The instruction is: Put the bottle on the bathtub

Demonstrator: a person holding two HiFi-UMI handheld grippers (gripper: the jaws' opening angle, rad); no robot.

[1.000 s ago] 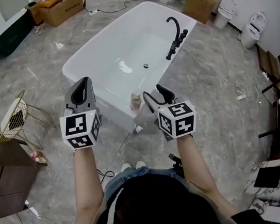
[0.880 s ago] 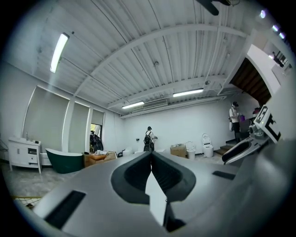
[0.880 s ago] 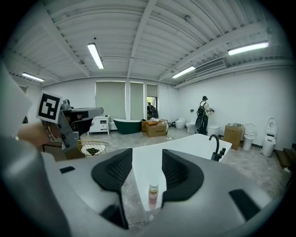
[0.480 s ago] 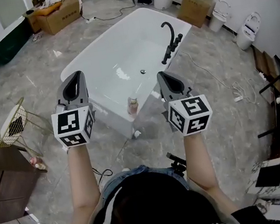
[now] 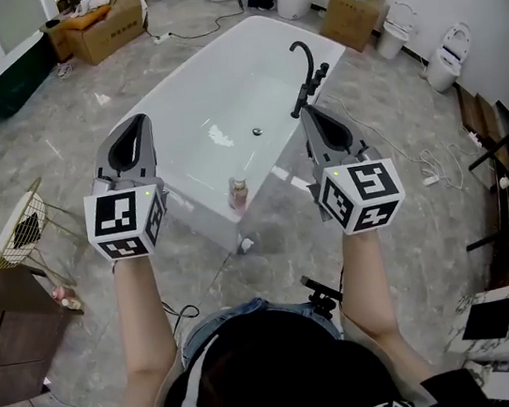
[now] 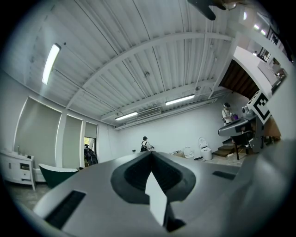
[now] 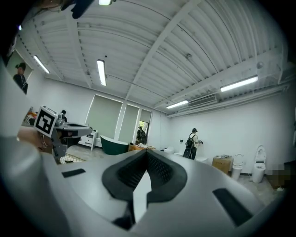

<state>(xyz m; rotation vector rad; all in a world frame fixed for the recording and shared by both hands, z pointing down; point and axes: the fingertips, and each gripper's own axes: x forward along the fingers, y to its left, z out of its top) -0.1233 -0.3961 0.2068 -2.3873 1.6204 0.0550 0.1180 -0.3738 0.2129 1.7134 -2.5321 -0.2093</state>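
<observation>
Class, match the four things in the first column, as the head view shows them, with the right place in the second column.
Things:
1. bottle
2. black faucet
3. wire basket
4. dark green tub

Places:
A. on the floor, left of the white bathtub
B. on the white bathtub's near corner rim
C. far upper left, by the wall
D. on the white bathtub's right-hand rim

Pairs: 1-B, 2-D, 3-A, 4-C

the bathtub (image 5: pixel 185 104) is glossy white, its tap (image 5: pixel 308 76) black. the bottle (image 5: pixel 237 192) is pale pink. the left gripper (image 5: pixel 135 126) and right gripper (image 5: pixel 312 117) are grey, with black-and-white square-patterned cubes. the floor (image 5: pixel 413 250) is grey marbled, the box (image 5: pixel 107 25) brown.
</observation>
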